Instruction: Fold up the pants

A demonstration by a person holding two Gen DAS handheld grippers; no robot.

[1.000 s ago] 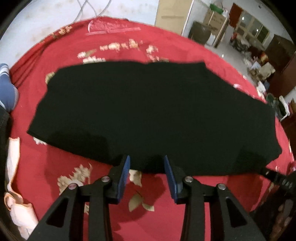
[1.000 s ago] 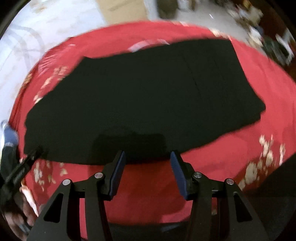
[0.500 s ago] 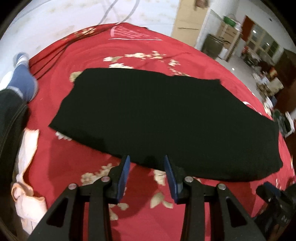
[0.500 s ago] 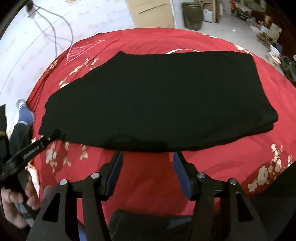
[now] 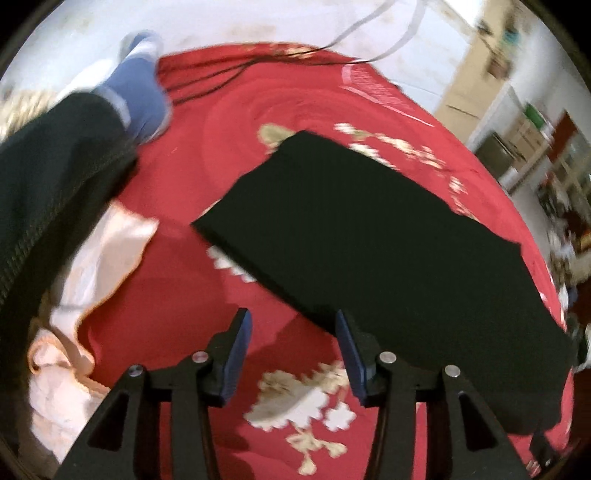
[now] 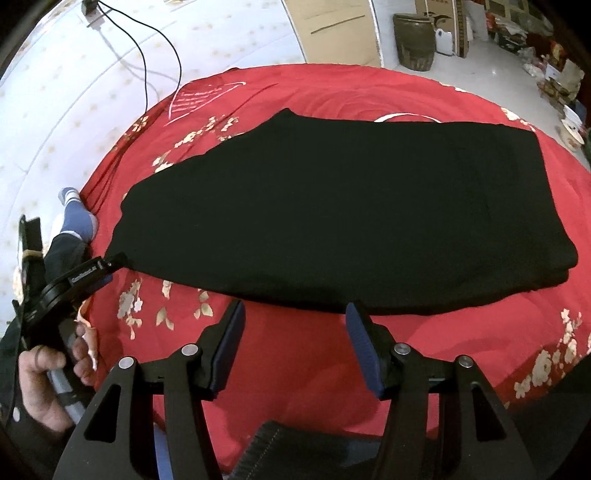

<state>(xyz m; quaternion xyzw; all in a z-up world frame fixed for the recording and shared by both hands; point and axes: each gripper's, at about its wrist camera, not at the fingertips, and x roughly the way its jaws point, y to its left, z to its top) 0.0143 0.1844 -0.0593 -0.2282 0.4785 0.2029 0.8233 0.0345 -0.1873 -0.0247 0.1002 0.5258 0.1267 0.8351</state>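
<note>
A pale floor (image 6: pixel 66 110) crossed by a black cable (image 6: pixel 162 48); cardboard boxes (image 6: pixel 332 29) and a dark jar (image 6: pixel 413 37) beyond (clutter farther right).

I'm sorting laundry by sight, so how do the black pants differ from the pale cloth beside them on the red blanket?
The pants are black; the cloth is pale pink with an orange edge. The pants lie flat with straight edges in the middle of the blanket; the cloth is crumpled at its edge, by the person's leg. The pants look much larger. Both rest on the blanket, and no gripper holds either.
</note>
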